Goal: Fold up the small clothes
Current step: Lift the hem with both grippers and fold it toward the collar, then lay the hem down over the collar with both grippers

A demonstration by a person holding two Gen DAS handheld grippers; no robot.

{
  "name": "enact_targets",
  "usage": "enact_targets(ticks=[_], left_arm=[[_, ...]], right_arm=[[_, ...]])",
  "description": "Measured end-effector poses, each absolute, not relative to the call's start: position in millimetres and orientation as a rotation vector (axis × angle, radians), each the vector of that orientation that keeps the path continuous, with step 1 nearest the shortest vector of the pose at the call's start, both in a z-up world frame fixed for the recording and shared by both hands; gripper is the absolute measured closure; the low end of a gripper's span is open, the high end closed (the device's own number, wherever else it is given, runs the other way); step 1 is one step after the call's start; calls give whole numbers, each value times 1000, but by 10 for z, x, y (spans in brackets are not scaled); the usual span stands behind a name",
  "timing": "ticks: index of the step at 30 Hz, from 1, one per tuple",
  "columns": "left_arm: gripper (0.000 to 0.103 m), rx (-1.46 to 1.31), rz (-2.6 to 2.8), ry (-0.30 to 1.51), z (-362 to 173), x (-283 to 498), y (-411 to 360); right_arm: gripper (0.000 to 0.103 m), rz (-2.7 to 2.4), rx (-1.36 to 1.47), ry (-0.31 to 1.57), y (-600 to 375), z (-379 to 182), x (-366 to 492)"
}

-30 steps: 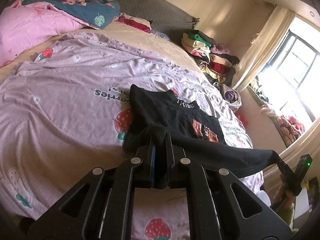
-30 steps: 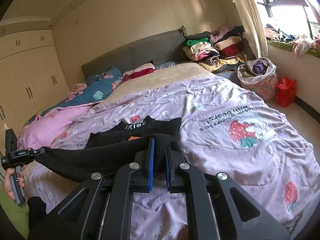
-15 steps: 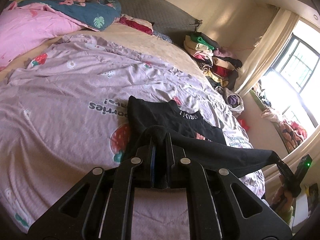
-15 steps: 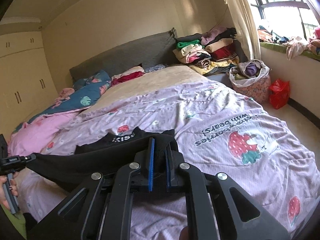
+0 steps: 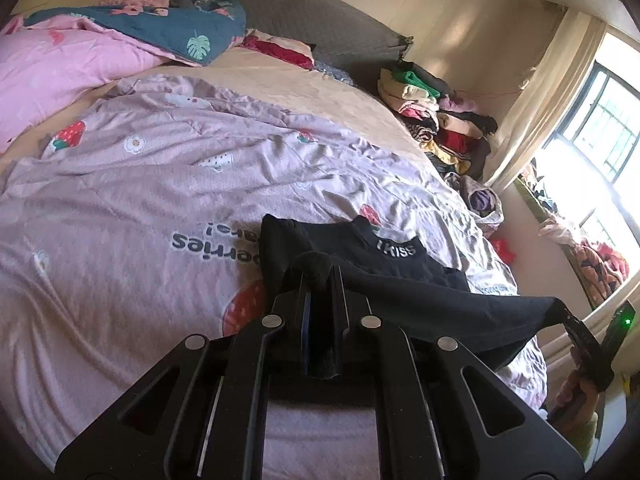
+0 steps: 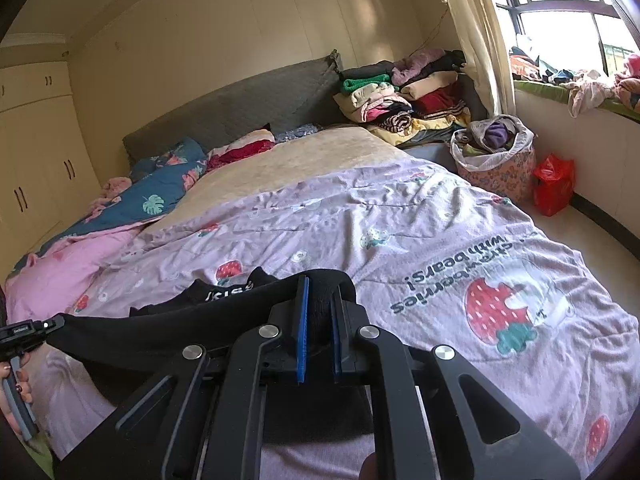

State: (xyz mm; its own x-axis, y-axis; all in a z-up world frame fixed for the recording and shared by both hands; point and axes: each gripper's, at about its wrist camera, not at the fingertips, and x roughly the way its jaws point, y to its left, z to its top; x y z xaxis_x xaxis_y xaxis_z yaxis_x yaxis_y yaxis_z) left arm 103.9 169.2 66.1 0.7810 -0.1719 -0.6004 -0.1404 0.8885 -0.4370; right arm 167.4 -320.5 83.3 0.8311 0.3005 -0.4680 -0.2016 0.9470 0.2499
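A small black garment [image 5: 384, 256] with white lettering at its collar lies on the lilac strawberry quilt [image 5: 120, 200]. My left gripper [image 5: 318, 276] is shut on one corner of its near edge. My right gripper [image 6: 318, 284] is shut on the other corner of the garment [image 6: 168, 332]. The near edge hangs stretched between the two grippers above the quilt [image 6: 440, 240], over the lower part of the garment. The far part with the collar [image 6: 228, 292] rests flat. Each gripper shows at the edge of the other's view.
A stack of folded clothes [image 6: 404, 100] sits at the far right of the bed by the headboard. A basket of laundry [image 6: 496, 156] and a red bag [image 6: 554, 184] stand on the floor. Pink and blue bedding [image 5: 100, 44] is heaped at the left.
Both grippers have carried the near edge of the garment forward toward the collar, so the orange print on its front is now covered.
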Motion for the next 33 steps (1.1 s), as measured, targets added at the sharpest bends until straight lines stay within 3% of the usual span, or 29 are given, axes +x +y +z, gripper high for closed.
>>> enact_targets(ticks=[24, 29, 33], left_arm=[[98, -419, 43, 743, 186, 1582, 1754], [98, -374, 64, 725, 243, 1541, 1688], [91, -327, 64, 694, 342, 1477, 1602]], right_arm=[[93, 187, 186, 627, -2938, 206, 2287], [83, 161, 153, 619, -2909, 171, 2254], [59, 144, 131, 580, -2917, 216, 2132]])
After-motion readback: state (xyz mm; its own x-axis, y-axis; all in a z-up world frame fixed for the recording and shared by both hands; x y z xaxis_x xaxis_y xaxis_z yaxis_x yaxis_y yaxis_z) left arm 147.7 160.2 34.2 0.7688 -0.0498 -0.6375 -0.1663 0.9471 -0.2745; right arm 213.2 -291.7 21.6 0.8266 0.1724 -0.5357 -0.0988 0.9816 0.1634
